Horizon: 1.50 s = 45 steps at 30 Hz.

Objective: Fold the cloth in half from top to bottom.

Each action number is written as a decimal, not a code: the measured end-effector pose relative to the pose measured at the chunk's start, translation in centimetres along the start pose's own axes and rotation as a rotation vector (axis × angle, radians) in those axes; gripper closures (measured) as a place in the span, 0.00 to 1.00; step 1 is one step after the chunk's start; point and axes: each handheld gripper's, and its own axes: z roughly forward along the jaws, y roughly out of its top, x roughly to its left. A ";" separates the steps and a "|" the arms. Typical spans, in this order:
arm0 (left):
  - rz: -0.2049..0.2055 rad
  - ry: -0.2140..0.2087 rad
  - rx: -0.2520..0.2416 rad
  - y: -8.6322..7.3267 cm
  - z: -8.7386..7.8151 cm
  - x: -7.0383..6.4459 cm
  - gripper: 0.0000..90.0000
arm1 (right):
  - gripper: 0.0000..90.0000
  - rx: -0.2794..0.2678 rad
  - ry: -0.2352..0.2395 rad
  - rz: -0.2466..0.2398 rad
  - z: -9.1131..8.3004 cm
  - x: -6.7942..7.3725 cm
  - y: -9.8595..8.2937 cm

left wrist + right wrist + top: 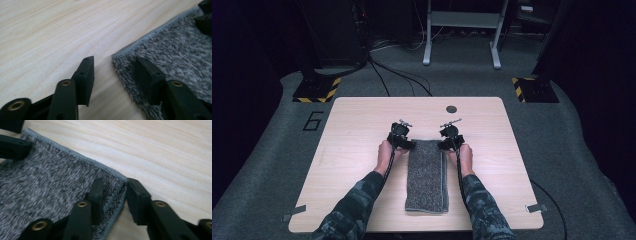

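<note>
A grey fuzzy towel [427, 175], folded into a long strip, lies in the middle of the light wooden table [357, 125]. My left gripper [410, 145] is at its far left corner, open. In the left gripper view, the left gripper [115, 72] straddles the towel's [175, 50] stitched corner, one jaw over bare wood and the other over the pile. My right gripper [443, 145] is at the far right corner, also open. In the right gripper view, the right gripper [113, 195] has the towel's [50, 182] folded edge between its jaws.
A small dark round hole [451, 109] sits near the table's far edge. Tape strips [293, 212] mark the front corners. On the carpet beyond stand black posts with yellow-striped bases [317, 90], cables and a white frame [462, 30]. Camouflage sleeves enter from the bottom.
</note>
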 end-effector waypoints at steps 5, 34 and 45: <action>0.028 -0.013 -0.025 -0.3 0.0 -0.7 0.83 | 0.91 -0.011 0.048 0.003 0.0 -0.1 -0.2; -0.032 -0.044 -0.068 -1.2 -0.8 -0.4 0.98 | 0.97 -0.057 0.060 -0.022 -0.2 0.3 -0.8; -0.019 -0.047 -0.085 0.0 -1.9 0.3 0.98 | 0.97 -0.071 0.073 -0.027 -1.0 0.0 0.1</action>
